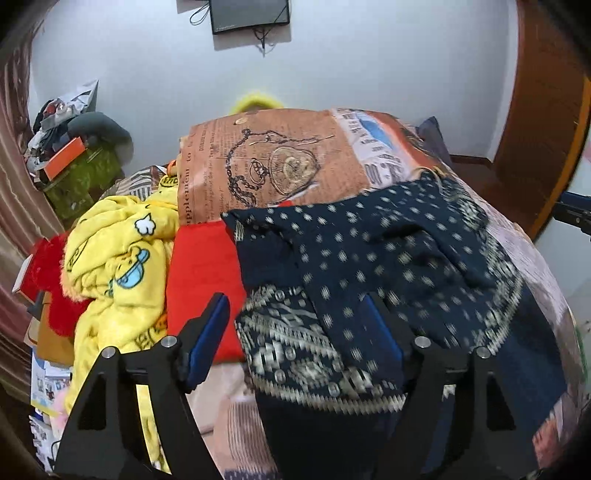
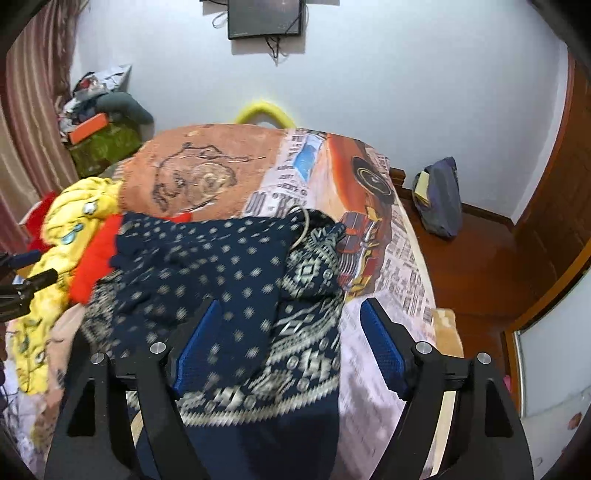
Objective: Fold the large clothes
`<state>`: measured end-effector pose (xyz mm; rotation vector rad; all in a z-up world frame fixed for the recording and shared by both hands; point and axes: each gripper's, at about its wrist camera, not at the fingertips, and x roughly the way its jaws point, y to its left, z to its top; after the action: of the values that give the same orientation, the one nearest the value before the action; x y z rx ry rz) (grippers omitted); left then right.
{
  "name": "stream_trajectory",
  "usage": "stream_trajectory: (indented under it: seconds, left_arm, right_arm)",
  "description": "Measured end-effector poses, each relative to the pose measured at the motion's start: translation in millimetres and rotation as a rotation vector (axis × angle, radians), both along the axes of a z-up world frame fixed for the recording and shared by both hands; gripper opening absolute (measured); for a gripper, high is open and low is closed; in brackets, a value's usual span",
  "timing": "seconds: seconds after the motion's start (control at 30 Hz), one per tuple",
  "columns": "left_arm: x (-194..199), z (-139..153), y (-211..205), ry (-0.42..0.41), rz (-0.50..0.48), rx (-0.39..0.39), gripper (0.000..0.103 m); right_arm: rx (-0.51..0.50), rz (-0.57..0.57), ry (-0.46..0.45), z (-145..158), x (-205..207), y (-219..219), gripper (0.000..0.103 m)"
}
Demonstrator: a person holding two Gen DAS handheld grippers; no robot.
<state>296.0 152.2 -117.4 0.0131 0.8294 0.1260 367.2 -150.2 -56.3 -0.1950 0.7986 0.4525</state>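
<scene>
The navy garment (image 1: 369, 258) lies on the bed (image 1: 280, 162), spread across the near half of the printed cover, with pale dots over its upper part and a pale patterned band along its lower part. In the right wrist view the same garment (image 2: 221, 266) looks rumpled, with one fold heaped up at its far right corner (a pale cord or ring shows there, too small to tell which).

The left gripper (image 1: 299, 332) hangs above the garment with its jaws apart; the blue pads press on nothing, and the cloth lies below them rather than between them. The right gripper (image 2: 291, 343) is likewise wide apart above the garment's right edge, holding nothing. Both views are blurred over the cloth.

Just left of the navy garment lies a red cloth (image 1: 203, 280), and beyond it a yellow blanket (image 1: 118, 258) with cartoon prints, bunched up. A screen (image 1: 249, 14) hangs on the white wall behind the bed. A dark bag (image 2: 439, 199) leans against the wall on the wooden floor to the right, and a heap of clutter (image 1: 74, 147) sits in the far left corner by the curtain (image 1: 14, 184)
</scene>
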Motion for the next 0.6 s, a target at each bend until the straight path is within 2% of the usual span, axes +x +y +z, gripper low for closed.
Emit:
stream_trajectory:
  seconds: [0.17,0.23,0.33,0.6]
  left_arm:
    - [-38.2,-2.5,-5.1,0.008,-0.013,-0.026,0.075]
    - [-51.7,-11.6,-4.8,0.029,-0.013,-0.044,0.08]
    - [-68.0,-30.3,-0.3,0.079,-0.015,-0.081,0.08]
    - [-103.1,-101.2,27.4,0.276,0.059,-0.284,0.08]
  right_arm:
    - [0.021,0.024,0.033,-6.9,-35.0,-15.1,0.076]
    - [0.027,0.026,0.051,-13.4,-45.4,-21.2,0.076]
    - [0.018,0.022,0.095,-31.0,-60.5,-30.0,0.076]
    - [-0.046,-0.002,0.262,-92.4,-83.3,-52.7,0.076]
